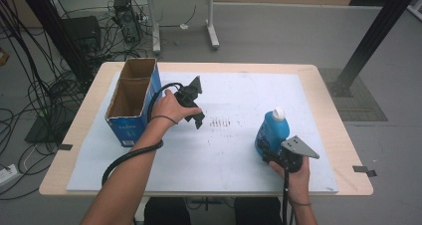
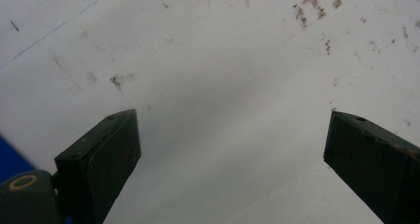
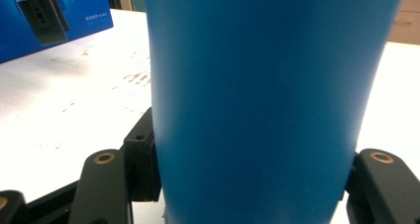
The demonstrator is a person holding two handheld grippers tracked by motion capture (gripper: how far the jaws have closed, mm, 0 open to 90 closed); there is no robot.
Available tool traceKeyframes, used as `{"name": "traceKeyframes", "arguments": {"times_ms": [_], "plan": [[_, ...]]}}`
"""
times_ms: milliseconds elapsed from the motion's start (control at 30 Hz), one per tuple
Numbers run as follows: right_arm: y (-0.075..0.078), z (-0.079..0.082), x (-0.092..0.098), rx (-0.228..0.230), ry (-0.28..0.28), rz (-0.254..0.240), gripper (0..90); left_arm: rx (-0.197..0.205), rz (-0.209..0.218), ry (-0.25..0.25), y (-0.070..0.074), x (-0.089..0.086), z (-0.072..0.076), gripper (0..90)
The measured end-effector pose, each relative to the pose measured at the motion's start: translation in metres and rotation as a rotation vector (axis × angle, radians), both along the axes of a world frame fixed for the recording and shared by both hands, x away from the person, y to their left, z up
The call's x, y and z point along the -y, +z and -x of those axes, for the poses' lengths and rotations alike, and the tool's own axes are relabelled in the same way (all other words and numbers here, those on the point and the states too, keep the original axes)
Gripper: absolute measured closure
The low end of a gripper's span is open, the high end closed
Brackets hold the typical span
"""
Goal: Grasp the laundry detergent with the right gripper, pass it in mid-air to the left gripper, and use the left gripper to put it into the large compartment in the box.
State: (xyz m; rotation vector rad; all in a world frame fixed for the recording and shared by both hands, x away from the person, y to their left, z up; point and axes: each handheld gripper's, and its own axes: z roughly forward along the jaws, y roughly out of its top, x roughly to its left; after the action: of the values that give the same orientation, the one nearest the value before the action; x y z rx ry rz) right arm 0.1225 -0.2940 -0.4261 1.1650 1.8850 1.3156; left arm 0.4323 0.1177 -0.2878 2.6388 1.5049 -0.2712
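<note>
Right gripper (image 3: 252, 184): your pads clamp the blue bottle (image 3: 262, 95), upright at the table's (image 1: 323, 85) 4 o'clock.
Left gripper (image 2: 230, 149): jaws wide apart over bare, scuffed white mat (image 2: 213, 75), holding nothing.
High view: open cardboard box (image 1: 133, 99) at 9 o'clock; cables on grey floor (image 1: 278, 31).

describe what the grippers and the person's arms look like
Both grippers, left and right, are black with blocky jaws and brass-coloured pivot rings. The right one carries a grey three-cornered plate. A black cable trails from each. Forearms are bare; a thin dark band circles each wrist.
</note>
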Motion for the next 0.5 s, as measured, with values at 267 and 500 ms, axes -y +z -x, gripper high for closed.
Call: {"name": "traceKeyframes", "arguments": {"times_ms": [267,500], "plan": [[-0.0003,0.0007,-0.0004,0.005,-0.004,0.003,40.3,-0.001,0.0,0.0,0.0002,0.0007,0.0002,7.9],[-0.0016,0.0023,-0.002,0.016,-0.006,0.014,40.9,0.001,-0.005,0.002,0.0016,-0.0013,0.0006,7.9]]}}
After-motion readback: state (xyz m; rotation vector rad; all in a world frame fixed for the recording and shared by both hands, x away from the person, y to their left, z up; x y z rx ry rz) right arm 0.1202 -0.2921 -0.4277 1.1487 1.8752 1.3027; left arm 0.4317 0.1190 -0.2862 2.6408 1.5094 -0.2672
